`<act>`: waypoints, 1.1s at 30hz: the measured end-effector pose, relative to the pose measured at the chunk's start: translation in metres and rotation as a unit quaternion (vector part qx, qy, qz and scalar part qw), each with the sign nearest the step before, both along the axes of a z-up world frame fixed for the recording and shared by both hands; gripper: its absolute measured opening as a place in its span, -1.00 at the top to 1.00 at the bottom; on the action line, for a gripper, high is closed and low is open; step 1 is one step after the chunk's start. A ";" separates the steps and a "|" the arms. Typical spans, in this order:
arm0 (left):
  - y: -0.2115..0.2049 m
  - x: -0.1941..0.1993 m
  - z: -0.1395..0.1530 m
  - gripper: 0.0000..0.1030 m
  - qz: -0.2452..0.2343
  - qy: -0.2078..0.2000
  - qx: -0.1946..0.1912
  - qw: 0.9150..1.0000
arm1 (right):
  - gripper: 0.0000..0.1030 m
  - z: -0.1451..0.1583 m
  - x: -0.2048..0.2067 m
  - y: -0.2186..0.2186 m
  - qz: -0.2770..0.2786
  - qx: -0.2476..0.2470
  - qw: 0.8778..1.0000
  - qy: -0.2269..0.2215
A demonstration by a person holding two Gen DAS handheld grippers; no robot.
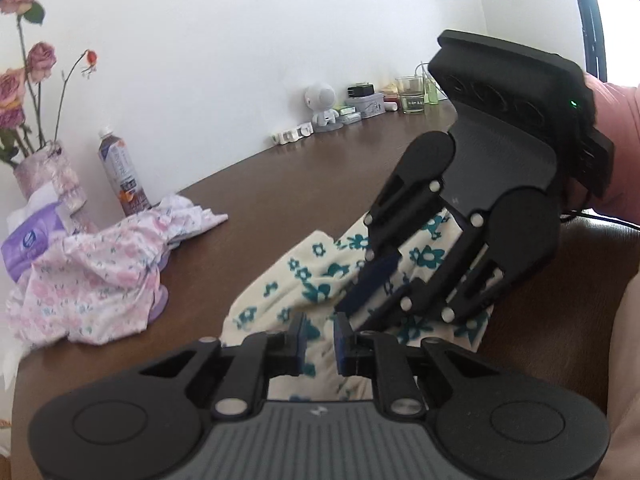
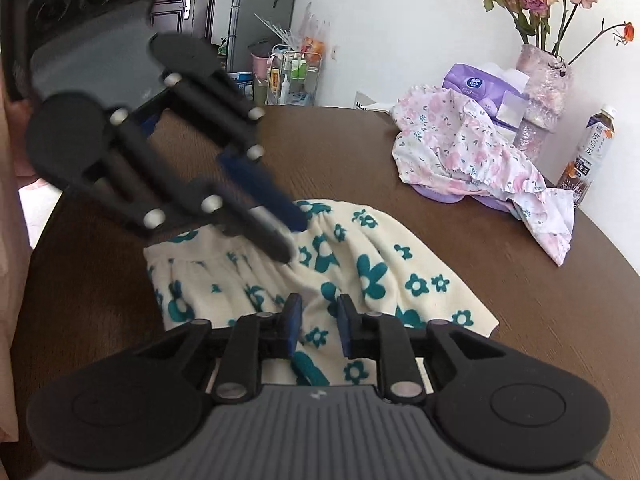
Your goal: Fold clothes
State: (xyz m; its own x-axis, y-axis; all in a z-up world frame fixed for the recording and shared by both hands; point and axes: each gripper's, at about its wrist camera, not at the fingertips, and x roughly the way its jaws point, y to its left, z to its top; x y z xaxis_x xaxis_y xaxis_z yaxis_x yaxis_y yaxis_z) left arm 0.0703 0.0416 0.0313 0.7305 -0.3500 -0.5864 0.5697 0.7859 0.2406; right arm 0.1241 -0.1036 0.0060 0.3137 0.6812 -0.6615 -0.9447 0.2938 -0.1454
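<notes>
Both claws over cream teal-flowered garment on brown surface

Left claw (image 1: pixel 320 338) jaws slightly spread, cloth visible in the gap, grip cannot tell. Right claw (image 2: pixel 319 322) likewise, narrow gap above the cream garment (image 2: pixel 360 264). Garment lies rumpled near the surface (image 2: pixel 520 300) edge; pink floral garment (image 2: pixel 472 152) heaped well apart by vase (image 2: pixel 544 92) and bottle (image 2: pixel 592 152).

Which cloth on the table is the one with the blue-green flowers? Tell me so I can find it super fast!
Look at the big dark brown table. Right in the middle, under the two black claws, lies a cream cloth covered in teal flowers. The other cloth, heaped near the vase, is white with pale pink flowers, so the bold teal flowers give yours away.
</notes>
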 end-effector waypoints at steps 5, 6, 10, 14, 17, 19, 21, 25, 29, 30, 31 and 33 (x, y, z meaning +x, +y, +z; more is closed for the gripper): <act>-0.002 0.011 -0.020 0.79 -0.008 0.036 0.023 0.999 | 0.85 0.001 -0.002 -0.013 -0.005 -0.002 1.000 0.008; 0.000 0.011 -0.020 0.79 -0.007 0.038 0.017 0.999 | 0.85 0.003 -0.002 -0.017 -0.008 -0.003 1.000 0.012; 0.001 0.009 -0.018 0.78 -0.008 0.033 0.012 0.999 | 0.80 0.017 0.002 -0.026 -0.020 0.011 1.000 0.005; 0.005 0.006 -0.013 0.75 -0.008 0.035 0.000 0.999 | 0.57 0.025 0.017 -0.013 -0.023 0.010 0.999 -0.022; 0.009 0.004 -0.005 0.73 -0.010 0.029 -0.013 0.999 | 0.42 0.017 0.033 0.000 -0.022 -0.002 1.000 -0.005; 0.012 0.007 0.003 0.72 -0.011 0.021 -0.026 0.999 | 0.61 0.012 0.039 0.003 -0.018 -0.006 1.000 0.012; 0.015 0.014 0.008 0.70 -0.010 0.015 -0.031 0.999 | 0.86 0.009 0.039 0.002 -0.019 -0.003 1.000 0.018; 0.017 0.039 0.004 0.68 0.000 0.011 -0.019 1.000 | 0.89 0.004 0.030 -0.001 -0.018 -0.007 1.000 0.011; 0.018 0.052 -0.010 0.79 -0.022 0.036 0.011 0.999 | 0.89 0.006 0.025 -0.004 -0.020 -0.020 1.000 0.013; 0.018 0.051 -0.014 0.80 -0.030 0.041 0.018 0.999 | 0.89 0.006 0.025 -0.004 -0.020 -0.023 0.999 0.014; 0.020 0.050 -0.017 0.81 -0.033 0.039 0.019 0.998 | 0.89 0.006 0.025 -0.004 -0.020 -0.025 0.999 0.015; 0.023 0.048 -0.018 0.81 -0.035 0.037 0.014 0.999 | 0.84 0.010 0.026 -0.006 -0.016 -0.027 0.999 0.014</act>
State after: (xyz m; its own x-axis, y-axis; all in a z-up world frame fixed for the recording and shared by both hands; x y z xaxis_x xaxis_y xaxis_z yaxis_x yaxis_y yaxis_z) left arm 0.1182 0.0643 0.0131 0.6590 -0.3818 -0.6480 0.6402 0.7369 0.2170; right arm 0.1501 -0.1097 0.0156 0.3147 0.6343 -0.7061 -0.9392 0.3158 -0.1348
